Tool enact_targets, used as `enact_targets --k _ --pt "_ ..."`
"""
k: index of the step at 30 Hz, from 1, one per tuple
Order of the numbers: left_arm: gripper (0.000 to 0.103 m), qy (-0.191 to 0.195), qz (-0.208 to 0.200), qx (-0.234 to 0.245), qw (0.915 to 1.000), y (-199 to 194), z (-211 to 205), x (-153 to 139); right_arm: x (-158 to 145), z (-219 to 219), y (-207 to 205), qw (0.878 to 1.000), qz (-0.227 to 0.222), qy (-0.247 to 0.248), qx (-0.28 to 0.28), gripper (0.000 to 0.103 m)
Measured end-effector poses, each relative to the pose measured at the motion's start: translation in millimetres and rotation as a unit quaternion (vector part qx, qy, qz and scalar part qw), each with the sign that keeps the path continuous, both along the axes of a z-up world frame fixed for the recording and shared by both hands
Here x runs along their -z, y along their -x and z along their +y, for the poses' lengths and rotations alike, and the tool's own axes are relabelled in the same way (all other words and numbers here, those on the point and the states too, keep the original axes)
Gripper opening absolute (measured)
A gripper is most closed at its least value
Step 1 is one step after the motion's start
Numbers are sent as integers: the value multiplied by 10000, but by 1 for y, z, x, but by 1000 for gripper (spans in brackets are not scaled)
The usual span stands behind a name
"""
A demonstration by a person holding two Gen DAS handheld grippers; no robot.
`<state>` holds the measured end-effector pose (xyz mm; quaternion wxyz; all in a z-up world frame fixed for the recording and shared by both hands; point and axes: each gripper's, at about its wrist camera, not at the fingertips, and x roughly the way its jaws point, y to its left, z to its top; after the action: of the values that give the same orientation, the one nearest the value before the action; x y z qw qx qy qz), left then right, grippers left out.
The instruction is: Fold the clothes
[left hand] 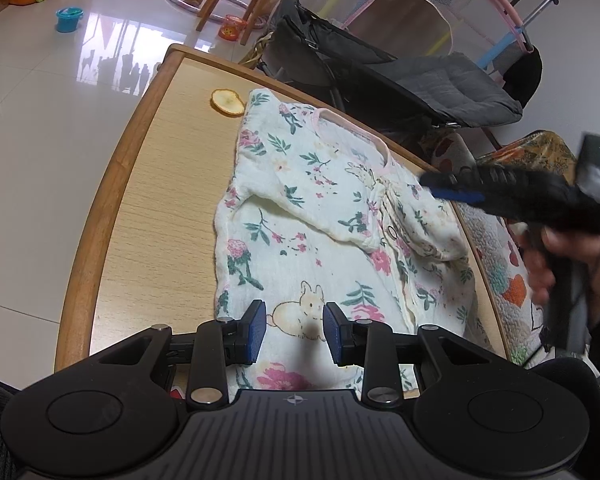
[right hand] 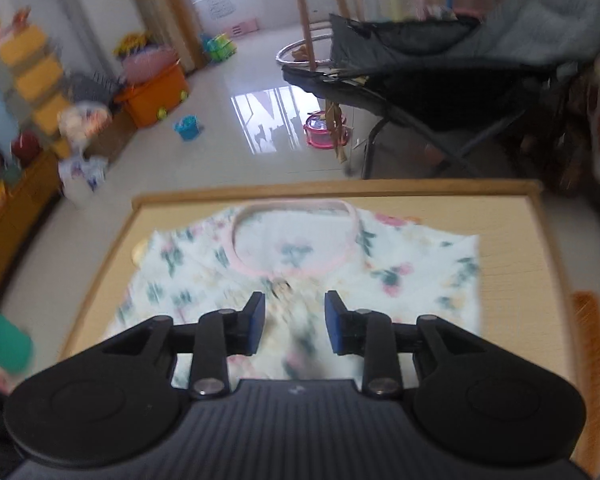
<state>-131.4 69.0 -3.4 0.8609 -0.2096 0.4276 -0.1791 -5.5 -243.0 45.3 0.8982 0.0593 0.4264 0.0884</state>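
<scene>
Floral garment [left hand: 324, 216] flat on counter [left hand: 160, 200], long axis running from collar at far edge toward hem at near edge. Left tool [left hand: 294, 330] nearer, over hem, pads apart, empty. Right tool [right hand: 295, 328] over chest, apart, empty

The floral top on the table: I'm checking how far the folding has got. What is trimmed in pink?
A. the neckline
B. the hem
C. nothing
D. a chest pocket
A: the floral top lies on the table, and a pink band runs around its round neck opening.
</scene>
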Motion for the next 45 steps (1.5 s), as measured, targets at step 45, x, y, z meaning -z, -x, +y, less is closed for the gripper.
enact_targets --k 45 --pt "35 132 -159 -316 9993 -1 6 -20 33 8 28 9976 443 530 5 28"
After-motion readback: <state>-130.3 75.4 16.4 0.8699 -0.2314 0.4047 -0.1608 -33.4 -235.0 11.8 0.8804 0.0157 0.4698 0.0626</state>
